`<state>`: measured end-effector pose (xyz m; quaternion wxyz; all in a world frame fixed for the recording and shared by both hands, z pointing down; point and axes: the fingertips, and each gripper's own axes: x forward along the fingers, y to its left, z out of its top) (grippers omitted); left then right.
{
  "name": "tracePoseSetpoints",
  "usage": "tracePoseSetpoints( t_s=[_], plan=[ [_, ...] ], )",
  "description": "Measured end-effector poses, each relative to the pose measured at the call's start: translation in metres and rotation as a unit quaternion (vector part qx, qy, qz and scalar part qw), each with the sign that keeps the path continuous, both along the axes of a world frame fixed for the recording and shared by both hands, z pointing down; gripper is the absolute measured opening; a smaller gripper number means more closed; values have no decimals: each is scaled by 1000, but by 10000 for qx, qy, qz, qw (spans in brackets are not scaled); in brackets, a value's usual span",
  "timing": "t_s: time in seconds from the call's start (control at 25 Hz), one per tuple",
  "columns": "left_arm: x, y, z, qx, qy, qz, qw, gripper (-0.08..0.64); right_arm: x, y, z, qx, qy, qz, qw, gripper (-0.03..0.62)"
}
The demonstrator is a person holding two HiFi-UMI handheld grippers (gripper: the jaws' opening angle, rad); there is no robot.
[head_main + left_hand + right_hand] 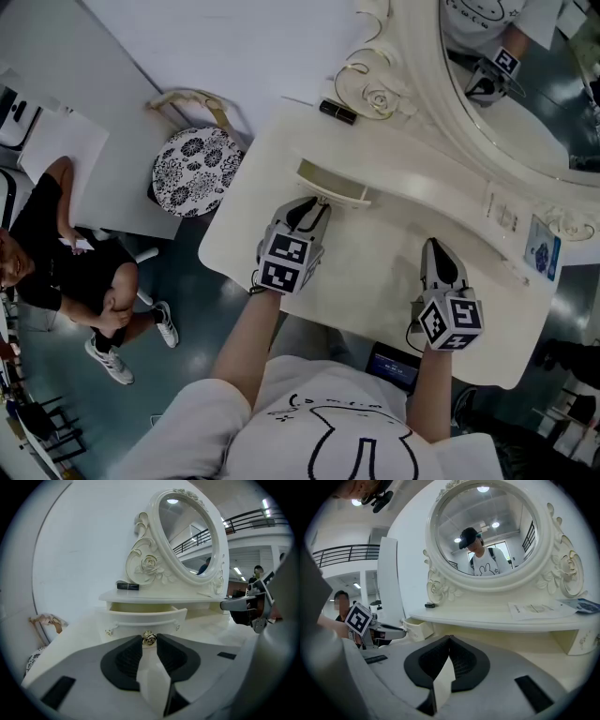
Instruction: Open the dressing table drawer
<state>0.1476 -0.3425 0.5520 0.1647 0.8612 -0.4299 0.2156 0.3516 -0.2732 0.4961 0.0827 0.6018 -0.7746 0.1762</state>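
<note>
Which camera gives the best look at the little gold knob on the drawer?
The left gripper view: the gold knob sits centred, pinched between the left gripper jaws. The head view shows only the drawer from above, the gripper covering the knob. The right gripper view shows the drawer's side, no knob.

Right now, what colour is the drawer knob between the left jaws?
Gold drawer knob on a cream-white drawer; shows best in the left gripper view.

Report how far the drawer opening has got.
Done: the drawer is already part-way out, its inside showing. In hand: the left gripper has its jaws closed on the gold knob. Left: pull it further out. The right gripper is shut, empty.
</note>
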Motion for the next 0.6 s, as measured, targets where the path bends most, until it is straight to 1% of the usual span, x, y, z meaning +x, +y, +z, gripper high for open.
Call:
tracePoseSetpoints(
  t_s=[0.6],
  plan=[
    [-7,15,-1,27,-22,-51,10000,106,-4,14,0,38,-24,-57,10000,15]
  ],
)
